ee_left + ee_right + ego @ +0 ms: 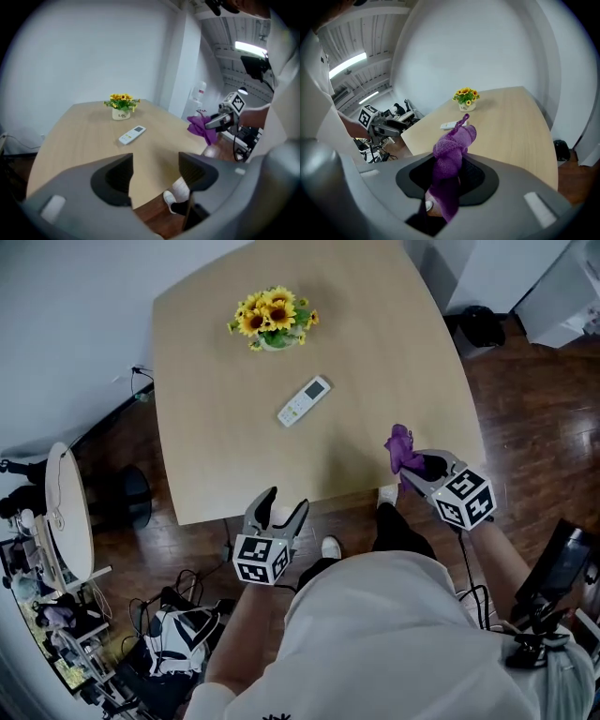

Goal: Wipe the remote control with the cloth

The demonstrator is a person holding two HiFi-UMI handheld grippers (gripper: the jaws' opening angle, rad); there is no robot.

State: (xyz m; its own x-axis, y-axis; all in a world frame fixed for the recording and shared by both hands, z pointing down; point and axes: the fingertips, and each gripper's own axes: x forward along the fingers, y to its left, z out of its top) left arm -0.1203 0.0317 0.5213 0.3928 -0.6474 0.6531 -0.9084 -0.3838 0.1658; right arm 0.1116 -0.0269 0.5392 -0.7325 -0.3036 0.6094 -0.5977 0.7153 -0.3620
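Observation:
A white remote control point(304, 400) point(132, 135) point(453, 124) lies flat near the middle of the light wooden table point(225, 427). My right gripper point(409, 468) hovers over the table's near right edge, shut on a bunched purple cloth point(402, 449) point(451, 159) point(202, 126) that sticks up between its jaws. My left gripper point(280, 508) point(154, 172) stands open and empty by the table's near edge, well short of the remote, with only table and floor showing between its jaws.
A small pot of sunflowers point(273, 319) point(122, 106) point(465, 99) stands on the table beyond the remote. Dark wooden floor point(525, 409) surrounds the table. Cables and gear point(178, 624) clutter the floor at the near left. My shoes point(330, 547) show under the table edge.

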